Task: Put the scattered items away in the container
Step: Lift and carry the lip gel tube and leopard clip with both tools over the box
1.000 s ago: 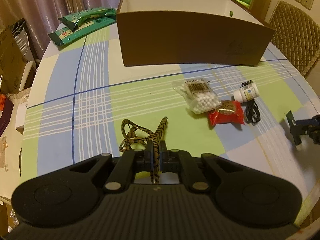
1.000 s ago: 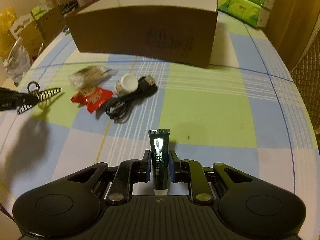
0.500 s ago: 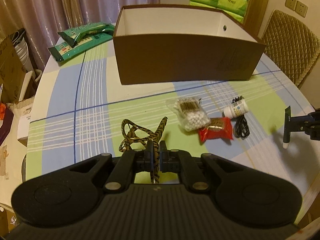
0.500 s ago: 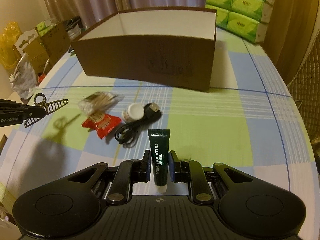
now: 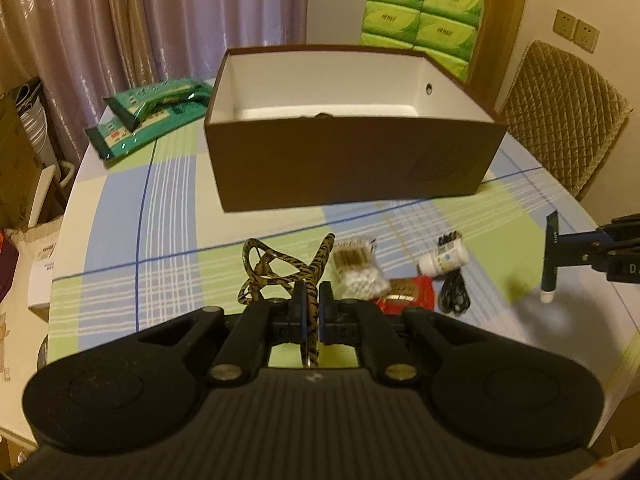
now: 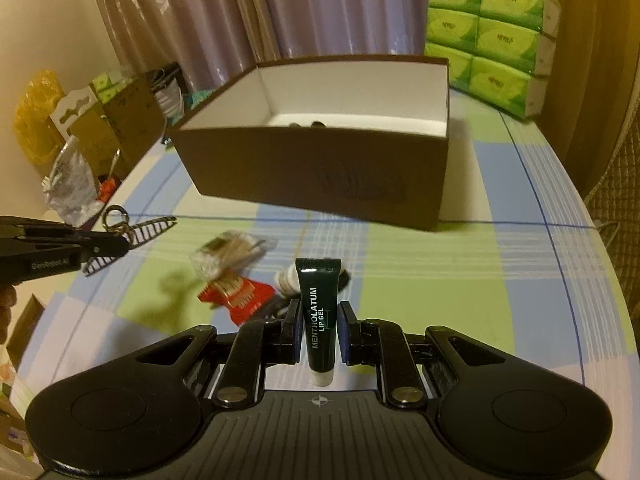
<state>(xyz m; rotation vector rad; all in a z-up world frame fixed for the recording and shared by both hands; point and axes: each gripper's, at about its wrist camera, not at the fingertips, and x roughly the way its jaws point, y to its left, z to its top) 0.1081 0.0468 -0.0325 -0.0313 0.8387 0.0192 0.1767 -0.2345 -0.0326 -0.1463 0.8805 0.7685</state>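
Note:
My left gripper (image 5: pixel 313 300) is shut on a tiger-striped hair clip (image 5: pixel 276 268), held above the checked tablecloth. The right wrist view shows that clip (image 6: pixel 148 230) at the tip of the left gripper (image 6: pixel 116 244). My right gripper (image 6: pixel 319 312) is shut on a dark green lip gel tube (image 6: pixel 320 304). The tube (image 5: pixel 549 272) hangs cap down at the right edge of the left wrist view. The open brown box (image 5: pixel 352 164) (image 6: pixel 312 176) stands ahead of both, white inside, with small dark things on its floor. A bag of cotton swabs (image 5: pixel 358 272), a red packet (image 5: pixel 408 296), a white bottle (image 5: pixel 444 260) and a black cable (image 5: pixel 454 296) lie on the cloth.
Green snack packets (image 5: pixel 148 116) lie left of the box. Stacked green tissue packs (image 6: pixel 488 28) stand behind it on the right. A quilted chair (image 5: pixel 560 120) is at the table's right side. Bags and cartons (image 6: pixel 80 140) crowd the floor beyond the left edge.
Both grippers have risen with the hair clip and the lip gel tube still held. The views have tilted up, and the box's white inside now shows.

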